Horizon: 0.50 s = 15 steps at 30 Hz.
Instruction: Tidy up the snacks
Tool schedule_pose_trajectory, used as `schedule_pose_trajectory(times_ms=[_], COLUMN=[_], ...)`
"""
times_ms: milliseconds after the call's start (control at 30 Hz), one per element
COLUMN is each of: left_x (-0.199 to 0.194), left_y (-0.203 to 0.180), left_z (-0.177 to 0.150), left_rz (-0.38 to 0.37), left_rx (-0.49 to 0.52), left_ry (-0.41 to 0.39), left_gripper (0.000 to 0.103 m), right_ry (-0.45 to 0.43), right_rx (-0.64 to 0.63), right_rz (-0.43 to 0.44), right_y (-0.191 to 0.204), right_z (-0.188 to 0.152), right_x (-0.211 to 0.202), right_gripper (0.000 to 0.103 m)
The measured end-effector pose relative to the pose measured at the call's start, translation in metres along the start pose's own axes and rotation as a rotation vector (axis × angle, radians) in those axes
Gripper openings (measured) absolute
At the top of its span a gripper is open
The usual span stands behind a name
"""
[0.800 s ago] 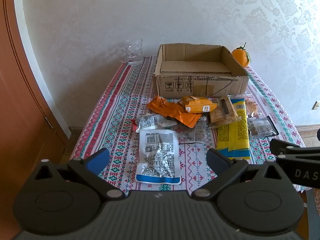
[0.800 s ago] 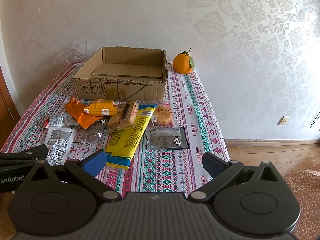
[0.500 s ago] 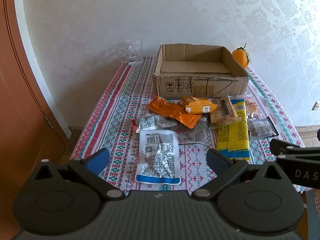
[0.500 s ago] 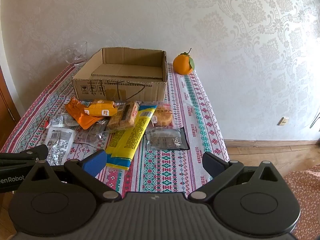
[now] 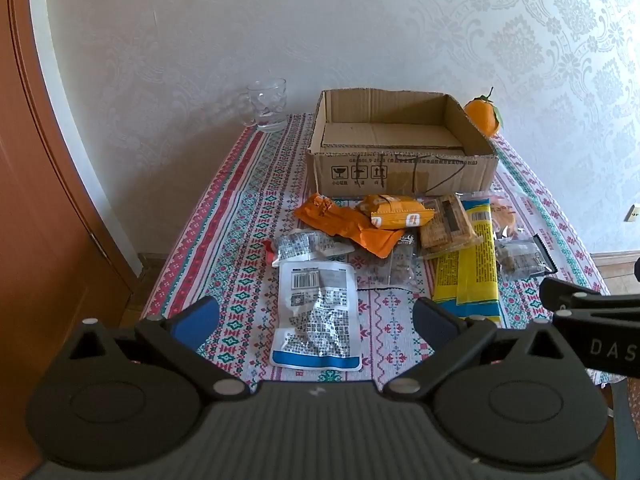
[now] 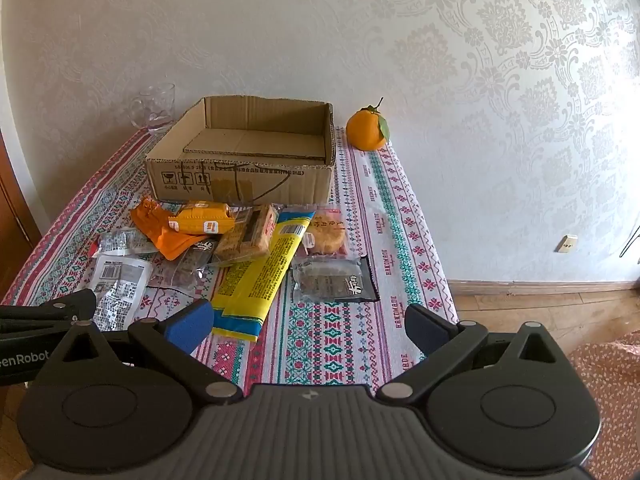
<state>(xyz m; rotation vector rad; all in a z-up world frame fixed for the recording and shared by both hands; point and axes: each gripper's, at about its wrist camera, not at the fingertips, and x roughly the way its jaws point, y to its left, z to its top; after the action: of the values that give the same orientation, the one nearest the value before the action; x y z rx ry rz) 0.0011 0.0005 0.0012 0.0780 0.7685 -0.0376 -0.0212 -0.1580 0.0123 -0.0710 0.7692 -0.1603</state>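
Left wrist view shows the left gripper (image 5: pixel 315 316) and right gripper (image 6: pixel 308 326) both spread wide and empty above the near table edge, snack packets (image 5: pixel 400 236) heaped before the empty cardboard box (image 5: pixel 400 168), seemingly awaiting loading.

an open, empty cardboard box (image 5: pixel 402 148) stands upright toward the tablecloth's far edge. just before its near wall lies a loose heap of snacks: a crumpled orange wrapper (image 5: pixel 344 226) under a small orange packet (image 5: pixel 394 216), a clear pack of what may be crackers (image 5: pixel 444 226), a long yellow bag (image 5: pixel 466 276), and a white pouch (image 5: pixel 316 316) flat near the front edge
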Motion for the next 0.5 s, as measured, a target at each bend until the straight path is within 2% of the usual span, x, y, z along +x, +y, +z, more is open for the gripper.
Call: schedule_pose_trajectory(times_ms=[500], left_x=[0.003], left_y=[0.0002], left_z=[0.0024], left_rz=[-0.02], left_rx=[0.005], left_ry=[0.006], left_gripper=[0.102], right_ry=[-0.005], right_rx=[-0.004], right_rz=[0.003], right_y=[-0.0011], right_z=[0.0038], right_x=[0.0024], right_gripper=[0.103])
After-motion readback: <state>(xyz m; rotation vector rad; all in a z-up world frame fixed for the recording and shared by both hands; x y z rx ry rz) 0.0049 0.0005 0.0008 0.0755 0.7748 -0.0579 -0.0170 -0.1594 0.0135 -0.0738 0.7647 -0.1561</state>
